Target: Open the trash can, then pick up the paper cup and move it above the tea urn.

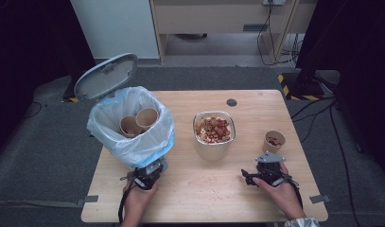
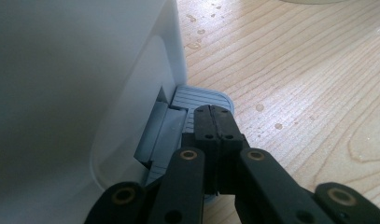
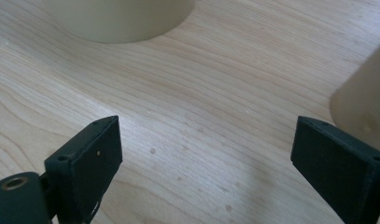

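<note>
Pedal (image 2: 197, 100) at the trash bin (image 1: 133, 137) base is getting pressed by the left gripper (image 2: 214, 114), jaws closed tight w/ nothing between, prob. keeping the lid (image 1: 106, 75) up. Right gripper (image 3: 204, 154) is hovering w/ jaws spread wide & empty near the paper cup (image 1: 274, 140), likely next for the bin.

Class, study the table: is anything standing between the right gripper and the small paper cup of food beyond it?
Nothing visible does. The right gripper, jaws open, sits just short of the paper cup, with bare table between them. The bowl stands off to the left.
</note>
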### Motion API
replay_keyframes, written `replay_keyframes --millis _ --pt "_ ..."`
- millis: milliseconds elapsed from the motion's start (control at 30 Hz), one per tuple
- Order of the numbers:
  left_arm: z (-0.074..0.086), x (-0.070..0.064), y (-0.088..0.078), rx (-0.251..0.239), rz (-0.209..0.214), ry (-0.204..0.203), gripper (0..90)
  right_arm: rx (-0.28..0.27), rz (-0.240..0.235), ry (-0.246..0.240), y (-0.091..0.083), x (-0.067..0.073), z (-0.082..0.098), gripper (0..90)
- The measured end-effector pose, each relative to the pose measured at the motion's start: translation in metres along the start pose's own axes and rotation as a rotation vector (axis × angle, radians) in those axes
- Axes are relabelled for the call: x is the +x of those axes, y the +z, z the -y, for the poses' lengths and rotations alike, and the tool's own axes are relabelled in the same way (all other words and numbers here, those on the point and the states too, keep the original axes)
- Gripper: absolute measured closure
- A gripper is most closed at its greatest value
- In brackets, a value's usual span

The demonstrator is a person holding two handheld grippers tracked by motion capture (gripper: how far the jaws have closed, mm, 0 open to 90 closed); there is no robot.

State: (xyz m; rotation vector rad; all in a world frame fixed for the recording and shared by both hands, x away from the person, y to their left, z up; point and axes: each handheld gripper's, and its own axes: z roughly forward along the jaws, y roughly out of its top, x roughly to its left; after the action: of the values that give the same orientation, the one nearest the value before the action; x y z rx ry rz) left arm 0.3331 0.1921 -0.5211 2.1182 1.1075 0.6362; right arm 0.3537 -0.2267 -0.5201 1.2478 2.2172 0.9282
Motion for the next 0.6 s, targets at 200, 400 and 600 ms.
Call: replay_keyframes --millis 200,400,600 --pt "0.000 0.000 0.000 0.000 0.000 0.004 89.3 0.000 0.039 0.054 -0.015 -0.012 0.007 7.1" --pt "0.000 0.000 0.000 0.001 0.001 0.002 89.3 0.013 0.074 0.068 -0.025 -0.016 0.013 7.4" --pt "0.000 0.000 0.000 0.002 0.000 0.003 89.3 0.019 0.145 0.110 -0.031 -0.026 0.017 7.8"
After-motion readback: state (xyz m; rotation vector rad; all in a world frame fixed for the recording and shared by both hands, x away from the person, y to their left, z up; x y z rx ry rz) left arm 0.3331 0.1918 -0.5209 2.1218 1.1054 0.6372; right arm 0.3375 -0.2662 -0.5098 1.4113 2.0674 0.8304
